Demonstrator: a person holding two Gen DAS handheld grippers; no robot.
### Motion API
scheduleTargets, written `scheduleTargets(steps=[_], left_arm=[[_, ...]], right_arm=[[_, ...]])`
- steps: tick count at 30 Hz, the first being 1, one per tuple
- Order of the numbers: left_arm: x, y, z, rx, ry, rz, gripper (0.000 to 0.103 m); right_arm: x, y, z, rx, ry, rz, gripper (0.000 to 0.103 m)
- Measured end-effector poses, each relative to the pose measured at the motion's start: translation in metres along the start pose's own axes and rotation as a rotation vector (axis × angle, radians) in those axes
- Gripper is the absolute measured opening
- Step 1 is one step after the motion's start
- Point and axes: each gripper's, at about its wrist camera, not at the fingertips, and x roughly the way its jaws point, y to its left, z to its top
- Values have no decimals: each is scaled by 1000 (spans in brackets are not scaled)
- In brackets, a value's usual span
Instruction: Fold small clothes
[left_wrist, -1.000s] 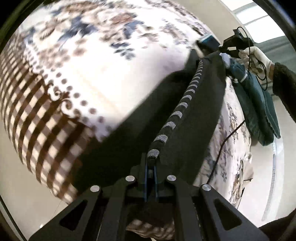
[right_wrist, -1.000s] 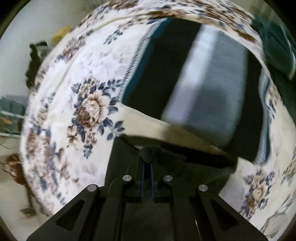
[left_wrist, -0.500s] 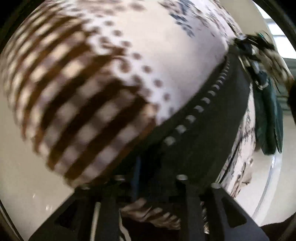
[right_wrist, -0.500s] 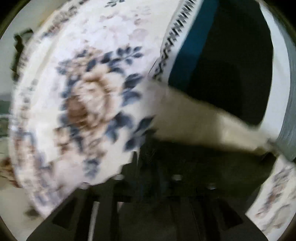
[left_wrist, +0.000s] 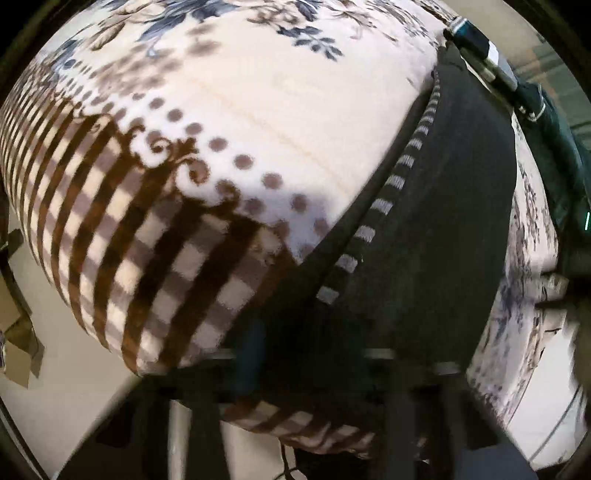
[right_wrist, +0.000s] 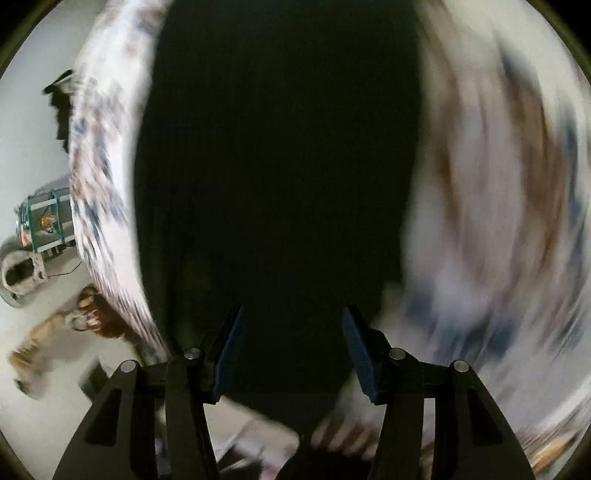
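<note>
Left wrist view: your left gripper (left_wrist: 310, 373) is smeared by blur at the bottom of the frame. Its jaws are closing, nearly together, but whether cloth is pinched between them you cannot tell. The black garment (left_wrist: 424, 236), edged with a grey-and-black striped trim (left_wrist: 384, 205), lies stretched along the floral blanket (left_wrist: 258, 110), running from your gripper toward the far edge. A dark teal garment (left_wrist: 554, 155) sits beyond it at the right.

Right wrist view: your right gripper (right_wrist: 291, 350) has its blue pads (right_wrist: 356, 347) set fairly wide and opening, with nothing pressed between them. The black garment (right_wrist: 280, 166) fills the middle of the frame directly ahead, blanket on both sides, everything streaked.

What could go wrong: if the left jaws close on blanket along with the garment, lifting would drag the bedding and spoil the fold. With the right gripper sweeping this fast, it could catch a single layer or bunch the cloth, leaving a crooked fold.
</note>
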Motion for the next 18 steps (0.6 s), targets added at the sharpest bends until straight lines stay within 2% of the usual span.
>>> scheduleTargets(steps=[1,5,6,7,9,11,14,16,17,18], left_arm=[[1,3,-1,-10,-6,-9,9],[-4,8,-8,-19,-31,-28,7],[-7,11,-10,-21,-33,-30,6],[-11,14,-12,-27,-32,-37,6],[-17,18,-15,-40,-34,-47,6],[-17,21,-19,-22,-16,-33,6],[-21,17,-23,33,21,16,7],[-36,10,-19,61,21,9,8],[-43,5,-15,75,17,2,9],[-50,0,-9,93,7,-9,18]], right_arm=[[24,-15,-24,34,48,29,56],[84,-41,-81,119,127,131,56],[92,-44,-90,131,126,154,42],[98,-47,-99,142,112,169,9],[94,-53,-115,153,50,172,9],[87,-54,-123,121,17,123,8],[85,-57,-123,107,33,122,8],[79,-55,-122,92,45,125,12],[75,-55,-122,101,47,140,13],[71,-56,-121,108,39,150,18]])
